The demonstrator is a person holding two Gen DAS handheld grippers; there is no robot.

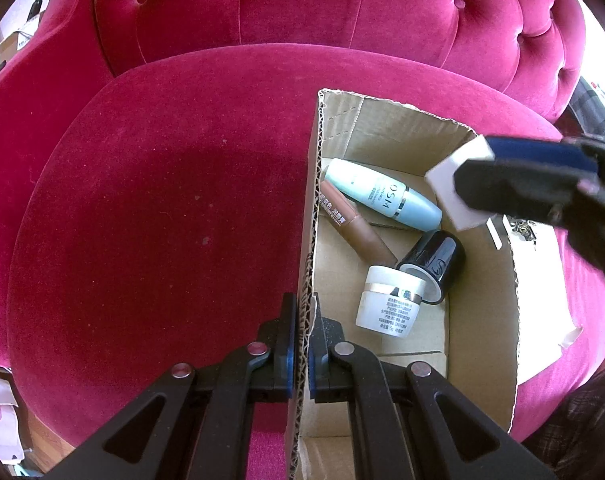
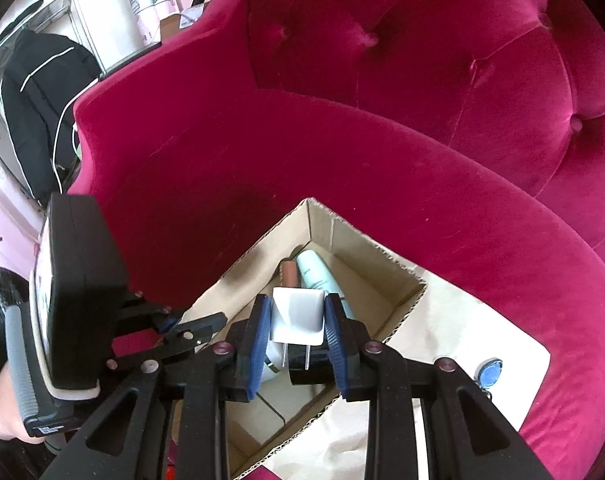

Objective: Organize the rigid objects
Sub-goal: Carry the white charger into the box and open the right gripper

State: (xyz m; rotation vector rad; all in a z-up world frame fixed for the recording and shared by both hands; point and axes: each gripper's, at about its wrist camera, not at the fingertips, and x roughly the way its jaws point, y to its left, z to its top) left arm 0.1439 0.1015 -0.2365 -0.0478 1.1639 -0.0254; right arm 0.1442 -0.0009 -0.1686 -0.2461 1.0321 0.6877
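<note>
While my left gripper (image 1: 301, 328) pinched the cardboard box (image 1: 482, 300) wall, my right gripper (image 2: 298, 344) held the white plug (image 2: 298, 314) above it.

One box (image 1: 482, 320), one charger (image 2: 298, 314) — four cosmetics containers (image 1: 382, 196)

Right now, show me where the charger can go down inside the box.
The bare cardboard floor nearest the left gripper, below the white cream jar, is free. So is the far corner behind the blue bottle. The middle of the cardboard box is crowded: blue bottle, brown tube, black jar and white jar. The right gripper holds the white charger above it.
</note>
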